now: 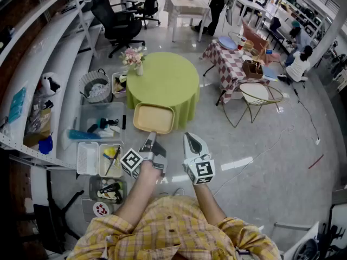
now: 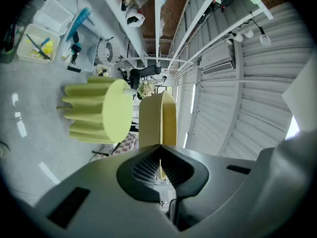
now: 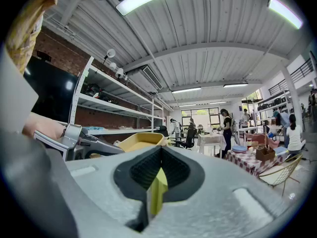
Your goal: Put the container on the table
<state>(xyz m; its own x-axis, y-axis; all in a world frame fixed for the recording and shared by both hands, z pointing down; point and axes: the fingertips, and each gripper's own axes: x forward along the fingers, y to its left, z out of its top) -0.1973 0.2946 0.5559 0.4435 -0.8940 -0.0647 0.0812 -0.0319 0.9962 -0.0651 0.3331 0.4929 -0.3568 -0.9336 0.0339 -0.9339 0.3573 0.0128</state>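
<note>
Left gripper, jaws closed tight on the near rim of the container, with the thin yellow edge pinched between the ribbed pads in the left gripper view. Right gripper just to the right of it, low centre of the head view, jaws together on nothing, only a green sliver showing through their seam. Black-and-white square markers on both cubes. Container: shallow rectangular tray, pale yellow, rounded corners, raised rim, empty inside, seen edge-on from the left gripper. Held at frame centre over the near side of the round table with its lime-green cloth; touching the table or not, hard to tell. Flowers at the table's upper-left edge. Bins on the floor at lower left.
</note>
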